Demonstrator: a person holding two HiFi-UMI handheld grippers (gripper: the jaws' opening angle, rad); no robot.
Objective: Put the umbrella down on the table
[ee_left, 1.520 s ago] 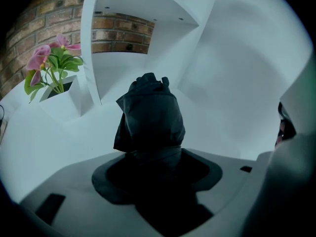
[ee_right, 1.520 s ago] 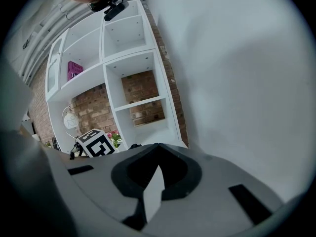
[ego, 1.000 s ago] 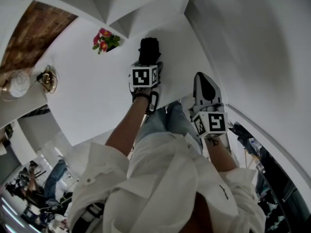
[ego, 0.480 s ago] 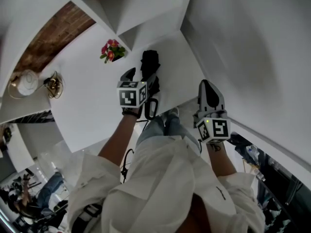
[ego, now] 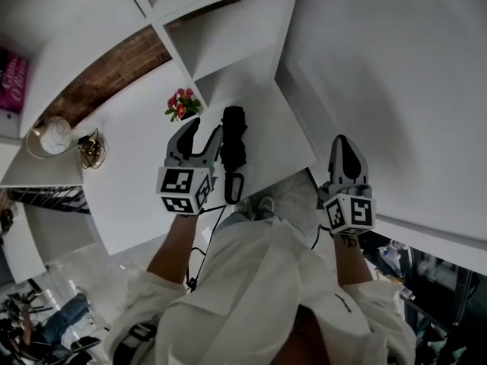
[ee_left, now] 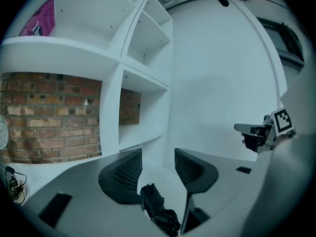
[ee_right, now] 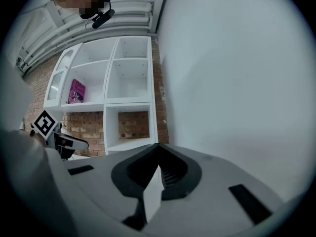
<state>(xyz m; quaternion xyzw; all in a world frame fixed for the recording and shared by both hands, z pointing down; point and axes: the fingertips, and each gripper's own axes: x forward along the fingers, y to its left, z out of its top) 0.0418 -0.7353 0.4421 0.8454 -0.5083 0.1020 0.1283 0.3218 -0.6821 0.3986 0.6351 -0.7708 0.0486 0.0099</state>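
The folded black umbrella lies on the white table, its strap end toward me. My left gripper hovers just left of it, lifted clear. In the left gripper view the umbrella shows below the jaws of the left gripper, which are closing with nothing between the pads. My right gripper is shut and empty, held up at the right, away from the umbrella. Its jaws meet in the right gripper view.
A small pot of pink flowers stands on the table behind the umbrella. A white teapot and a brass object sit at the left. White shelving backs against a brick wall, with a pink book in it.
Both grippers have risen away from the table. The left one has drawn back off the umbrella, which stays lying where it was.
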